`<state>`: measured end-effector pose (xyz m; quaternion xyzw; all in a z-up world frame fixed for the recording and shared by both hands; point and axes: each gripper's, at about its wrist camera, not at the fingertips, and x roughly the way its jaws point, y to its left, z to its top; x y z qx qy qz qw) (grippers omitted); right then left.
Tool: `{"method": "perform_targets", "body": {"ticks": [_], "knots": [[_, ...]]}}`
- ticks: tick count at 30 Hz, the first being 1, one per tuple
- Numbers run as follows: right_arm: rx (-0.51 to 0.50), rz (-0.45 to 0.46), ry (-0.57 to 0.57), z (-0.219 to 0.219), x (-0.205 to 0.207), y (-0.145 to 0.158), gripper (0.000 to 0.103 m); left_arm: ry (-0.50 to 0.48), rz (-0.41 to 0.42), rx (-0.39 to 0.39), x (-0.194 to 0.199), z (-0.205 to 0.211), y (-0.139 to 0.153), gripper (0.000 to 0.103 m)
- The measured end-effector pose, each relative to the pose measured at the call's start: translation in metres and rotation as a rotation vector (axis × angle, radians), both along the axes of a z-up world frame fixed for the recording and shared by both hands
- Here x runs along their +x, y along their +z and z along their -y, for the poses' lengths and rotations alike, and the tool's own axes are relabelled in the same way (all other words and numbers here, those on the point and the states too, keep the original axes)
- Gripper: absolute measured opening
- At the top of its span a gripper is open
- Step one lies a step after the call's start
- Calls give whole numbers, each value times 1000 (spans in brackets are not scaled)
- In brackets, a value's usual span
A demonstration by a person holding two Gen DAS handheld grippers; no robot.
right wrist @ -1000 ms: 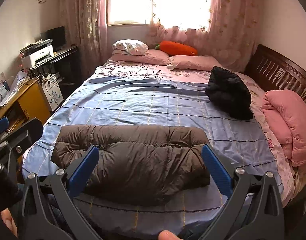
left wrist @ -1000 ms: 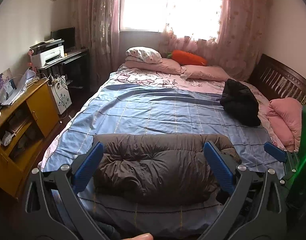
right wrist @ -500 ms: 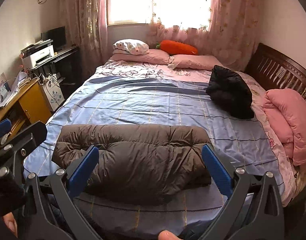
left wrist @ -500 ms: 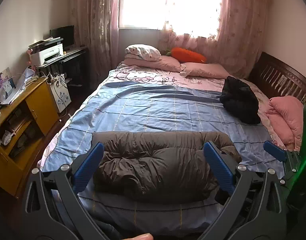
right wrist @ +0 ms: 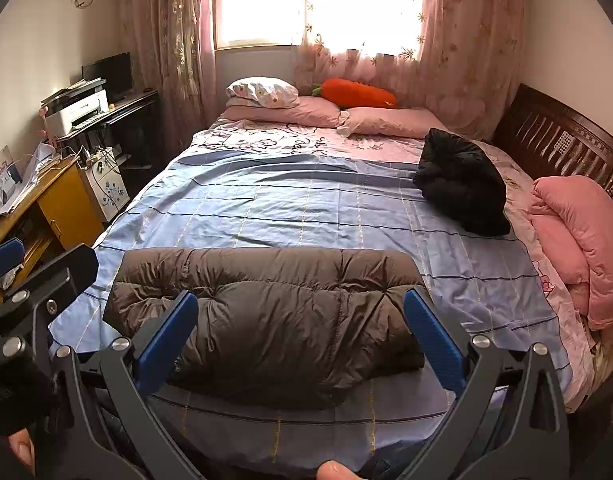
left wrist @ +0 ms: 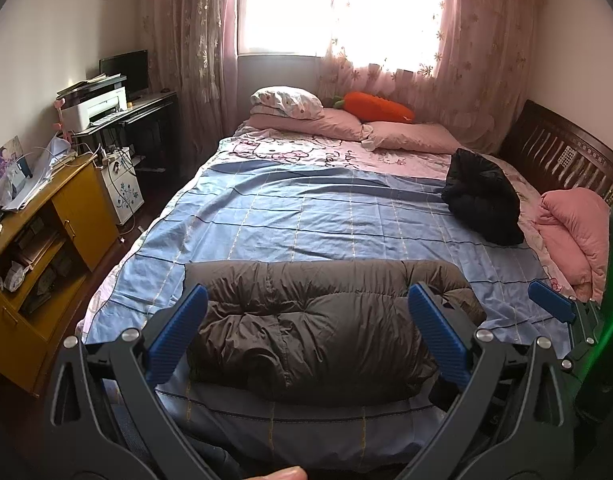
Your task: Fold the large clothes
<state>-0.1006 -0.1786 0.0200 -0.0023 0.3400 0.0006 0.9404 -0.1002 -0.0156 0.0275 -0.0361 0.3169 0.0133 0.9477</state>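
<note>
A brown quilted down jacket (left wrist: 326,328), folded into a thick rectangular bundle, lies across the near end of the bed on a blue checked bedsheet (left wrist: 306,216), its long side running left to right. The left gripper (left wrist: 306,336) hangs above the near edge of the bed with its two blue-padded fingers (left wrist: 176,336) spread wide, one on either side of the bundle in the view, holding nothing and not touching the fabric. The right gripper (right wrist: 302,334) is in the same posture, jaws wide apart and empty, framing the jacket (right wrist: 266,320) from a little further to the right; the left gripper's dark frame shows at the left edge of that view. A fingertip of the person shows at the bottom edge of each wrist view. Well beyond the brown bundle, toward the right side of the bed, sits a black puffy jacket (left wrist: 482,196) in a loose heap, and just beside it at the bed's right edge lies a folded pink quilt (left wrist: 574,236) against the dark wooden headboard (left wrist: 566,152). At the far end, under the bright window with pink floral curtains (left wrist: 466,40), rest pink pillows (left wrist: 406,136) and an orange carrot-shaped plush (left wrist: 376,106). On the left stand a yellow wooden cabinet (left wrist: 38,248) strewn with papers and a white printer (left wrist: 94,110) on a dark desk.
</note>
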Motion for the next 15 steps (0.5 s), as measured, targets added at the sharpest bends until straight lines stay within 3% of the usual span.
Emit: {"method": "perform_targets", "body": {"ticks": [15], "knots": [[-1,-2,-1,-3,0,-1,102,-2,-5,-5,0,-1,-1,101]]}}
